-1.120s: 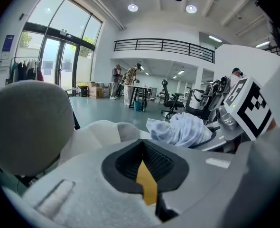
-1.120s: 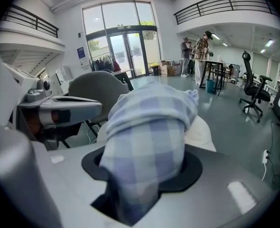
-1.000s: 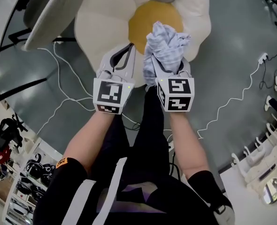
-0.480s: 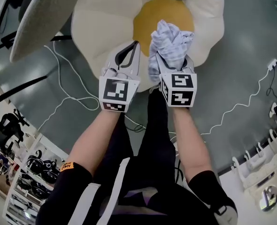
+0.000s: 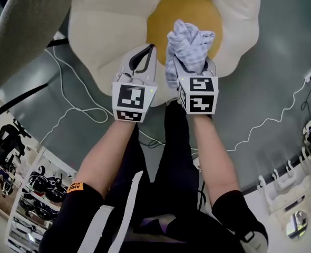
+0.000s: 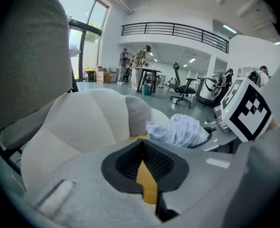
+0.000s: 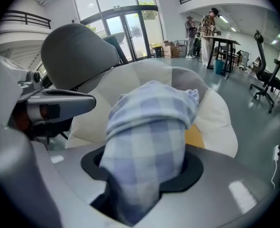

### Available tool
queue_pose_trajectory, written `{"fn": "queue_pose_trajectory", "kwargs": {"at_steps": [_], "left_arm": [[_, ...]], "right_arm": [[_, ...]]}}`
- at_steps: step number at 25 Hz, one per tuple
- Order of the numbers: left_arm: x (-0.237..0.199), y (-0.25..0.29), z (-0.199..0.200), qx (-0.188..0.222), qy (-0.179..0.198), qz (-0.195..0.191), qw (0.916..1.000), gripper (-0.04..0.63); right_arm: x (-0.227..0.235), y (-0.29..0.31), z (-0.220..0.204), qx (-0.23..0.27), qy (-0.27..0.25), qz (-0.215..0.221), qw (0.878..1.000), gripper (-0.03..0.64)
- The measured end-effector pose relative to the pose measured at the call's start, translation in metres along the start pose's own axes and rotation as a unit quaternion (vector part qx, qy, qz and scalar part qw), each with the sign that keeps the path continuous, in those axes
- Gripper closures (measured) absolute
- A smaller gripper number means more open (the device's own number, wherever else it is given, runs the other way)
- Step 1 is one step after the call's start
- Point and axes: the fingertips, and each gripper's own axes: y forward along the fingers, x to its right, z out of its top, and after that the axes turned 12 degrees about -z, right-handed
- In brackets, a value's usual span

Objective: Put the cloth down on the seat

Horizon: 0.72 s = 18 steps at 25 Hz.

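The seat is a flower-shaped cushion with cream petals and a yellow middle. A bunched blue-and-white checked cloth hangs over the yellow middle's near edge, with my right gripper shut on it. In the right gripper view the cloth fills the space between the jaws of that gripper. My left gripper hovers just left of it, over a cream petal, jaws together and holding nothing. From the left gripper view the cloth shows at the right.
White cables snake over the grey floor beside the seat. A grey chair back stands at the upper left. Shelves with gear lie lower left, a white rack lower right. People stand far off at a table.
Both grippers have come down closer to the seat, side by side. The cloth stays gripped in the right one and now sits lower over the yellow middle.
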Motion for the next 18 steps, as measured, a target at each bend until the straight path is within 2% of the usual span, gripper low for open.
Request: {"fn": "queue_pose_trajectory", "kwargs": {"at_steps": [18], "left_arm": [[-0.030,0.055,-0.073,-0.019,-0.011,0.003,0.9998,0.597]], "right_arm": [[-0.002,0.086,-0.050,-0.028,-0.007,-0.003,1.000,0.353]]}}
